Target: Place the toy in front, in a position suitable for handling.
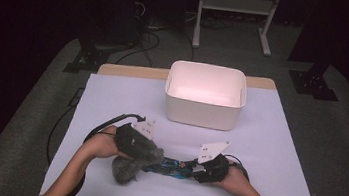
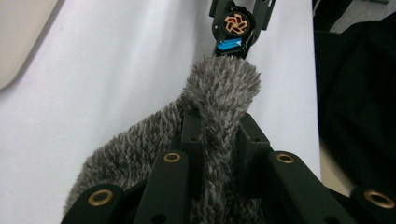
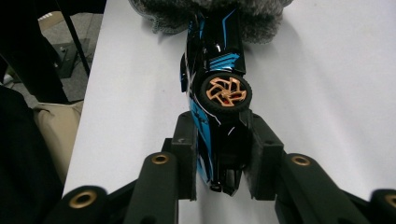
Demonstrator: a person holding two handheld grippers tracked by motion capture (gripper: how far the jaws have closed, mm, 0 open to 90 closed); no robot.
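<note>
Our left gripper (image 2: 219, 126) pinches the grey fuzzy cloth (image 2: 219, 84); just ahead, our right gripper (image 3: 219, 154) clamps the toy car (image 3: 215, 60).

Glossy black-and-blue plastic toy car (image 3: 215, 93) meets shaggy grey fleece cloth (image 2: 205, 121) on a smooth matt tabletop (image 1: 266, 154).
</note>
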